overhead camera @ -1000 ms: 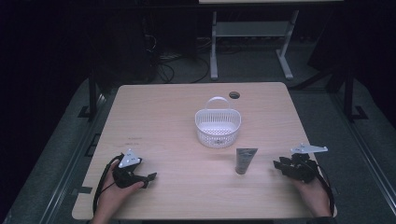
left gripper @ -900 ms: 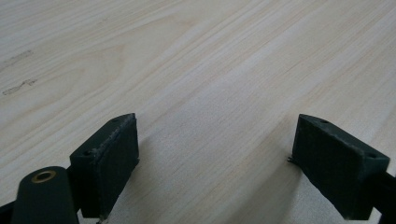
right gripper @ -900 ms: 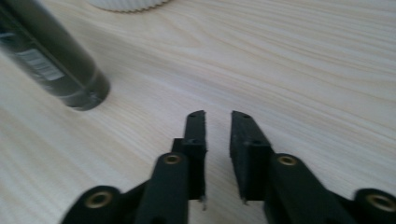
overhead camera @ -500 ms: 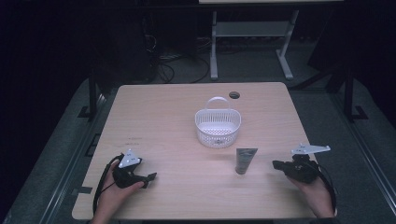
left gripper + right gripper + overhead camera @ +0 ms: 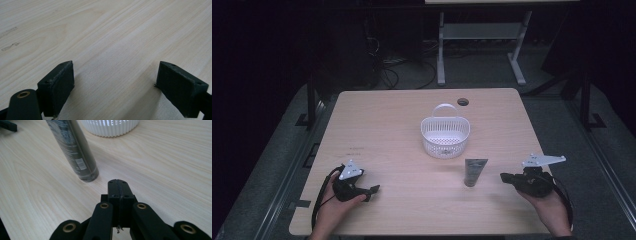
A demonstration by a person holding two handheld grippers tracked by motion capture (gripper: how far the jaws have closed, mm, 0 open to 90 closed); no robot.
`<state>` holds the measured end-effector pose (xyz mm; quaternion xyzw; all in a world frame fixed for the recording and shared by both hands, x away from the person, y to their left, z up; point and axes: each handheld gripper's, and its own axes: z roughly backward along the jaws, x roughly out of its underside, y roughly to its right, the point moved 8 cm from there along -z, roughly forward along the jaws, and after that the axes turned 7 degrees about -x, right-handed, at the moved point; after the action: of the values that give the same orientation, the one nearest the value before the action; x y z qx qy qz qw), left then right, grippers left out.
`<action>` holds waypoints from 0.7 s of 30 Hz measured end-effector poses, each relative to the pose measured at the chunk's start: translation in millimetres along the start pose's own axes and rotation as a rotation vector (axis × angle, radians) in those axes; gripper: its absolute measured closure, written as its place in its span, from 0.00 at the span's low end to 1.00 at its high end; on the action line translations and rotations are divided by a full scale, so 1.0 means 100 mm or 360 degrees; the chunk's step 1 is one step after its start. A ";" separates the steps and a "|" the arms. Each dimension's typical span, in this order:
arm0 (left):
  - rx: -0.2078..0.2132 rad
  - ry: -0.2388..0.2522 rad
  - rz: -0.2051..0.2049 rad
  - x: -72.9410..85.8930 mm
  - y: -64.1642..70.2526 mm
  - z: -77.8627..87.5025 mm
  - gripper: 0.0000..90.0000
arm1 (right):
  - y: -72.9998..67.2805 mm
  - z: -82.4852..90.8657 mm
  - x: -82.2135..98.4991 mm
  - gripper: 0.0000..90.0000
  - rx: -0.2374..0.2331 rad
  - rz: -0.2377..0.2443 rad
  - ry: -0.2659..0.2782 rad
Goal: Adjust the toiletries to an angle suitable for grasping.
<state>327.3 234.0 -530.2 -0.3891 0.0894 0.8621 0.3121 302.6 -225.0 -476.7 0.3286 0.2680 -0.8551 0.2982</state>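
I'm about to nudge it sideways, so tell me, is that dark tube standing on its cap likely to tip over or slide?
The dark tube would probably tip rather than slide: it stands tall on a small round cap and widens toward its flat crimped top. It likely feels light, with a soft, squeezable body. Its glossy surface may be a little slippery, so push it low, near the cap.

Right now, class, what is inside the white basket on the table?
From the high view, the basket looks empty: only its slotted white floor and walls show. The near wall hides the part of the floor just behind it, so something small and flat there cannot be ruled out.
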 end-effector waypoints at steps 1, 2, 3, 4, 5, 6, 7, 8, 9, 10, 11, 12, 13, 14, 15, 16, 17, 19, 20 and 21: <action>0.0000 0.0000 0.0000 0.00 0.00 0.00 0.15 | 0.00 0.00 0.00 1.00 0.0000 0.0000 0.0000; 0.0000 0.0000 0.0000 0.00 0.00 0.00 0.15 | -0.02 0.01 -0.01 1.00 -0.0007 0.0008 0.0001; 0.0000 0.0000 0.0000 0.00 0.00 0.00 0.15 | -0.04 0.02 -0.02 1.00 -0.0013 0.0010 0.0003; 0.0000 0.0000 0.0000 0.00 0.00 0.00 0.15 | -0.04 0.02 -0.02 1.00 -0.0013 0.0010 0.0003; 0.0000 0.0000 0.0000 0.00 0.00 0.00 0.15 | -0.05 0.02 -0.03 1.00 -0.0014 0.0010 0.0007; 0.0000 0.0000 0.0000 0.00 0.00 0.00 0.15 | -0.06 0.02 -0.04 1.00 -0.0017 0.0022 0.0012; 0.0000 0.0000 0.0000 0.00 0.00 0.00 0.15 | -0.09 0.04 -0.07 1.00 -0.0023 0.0037 0.0016; 0.0000 0.0000 0.0000 0.00 0.00 0.00 0.15 | -0.09 0.04 -0.07 1.00 -0.0023 0.0037 0.0016; 0.0000 0.0000 0.0000 0.00 0.00 0.00 0.15 | -0.10 0.04 -0.07 1.00 -0.0027 0.0036 0.0016; 0.0000 0.0000 0.0000 0.00 0.00 0.00 0.15 | -0.11 0.05 -0.08 1.00 -0.0031 0.0043 0.0018; 0.0001 0.0000 0.0004 0.00 0.00 0.00 0.15 | -0.14 0.06 -0.10 1.00 -0.0039 0.0058 0.0026; 0.0001 0.0000 0.0004 0.00 0.00 0.00 0.15 | -0.15 0.06 -0.11 1.00 -0.0041 0.0062 0.0029; 0.0000 0.0000 0.0004 0.00 0.00 0.00 0.15 | -0.15 0.06 -0.11 1.00 -0.0041 0.0062 0.0029; 0.0000 0.0000 0.0004 0.00 0.00 0.00 0.15 | -0.18 0.07 -0.14 1.00 -0.0052 0.0065 0.0041; 0.0000 0.0000 0.0004 0.00 0.00 0.00 0.15 | -0.18 0.07 -0.14 1.00 -0.0052 0.0065 0.0041; 0.0000 0.0000 0.0004 0.00 0.00 0.00 0.15 | -0.19 0.07 -0.15 1.00 -0.0054 0.0067 0.0041; 0.0000 0.0000 0.0004 0.00 0.00 0.00 0.15 | -0.20 0.08 -0.16 1.00 -0.0057 0.0069 0.0043; 0.0000 0.0000 0.0001 0.00 0.00 0.00 0.15 | -0.23 0.10 -0.19 1.00 -0.0067 0.0076 0.0054; 0.0000 0.0001 0.0001 0.00 0.00 0.00 0.15 | -0.24 0.10 -0.20 1.00 -0.0069 0.0076 0.0057; 0.0000 0.0001 0.0002 0.00 0.00 0.00 0.15 | -0.25 0.11 -0.22 1.00 -0.0073 0.0083 0.0061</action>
<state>327.3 233.9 -530.2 -0.3894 0.0897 0.8622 0.3115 294.2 -207.6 -447.1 0.3450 0.2844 -0.8342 0.3227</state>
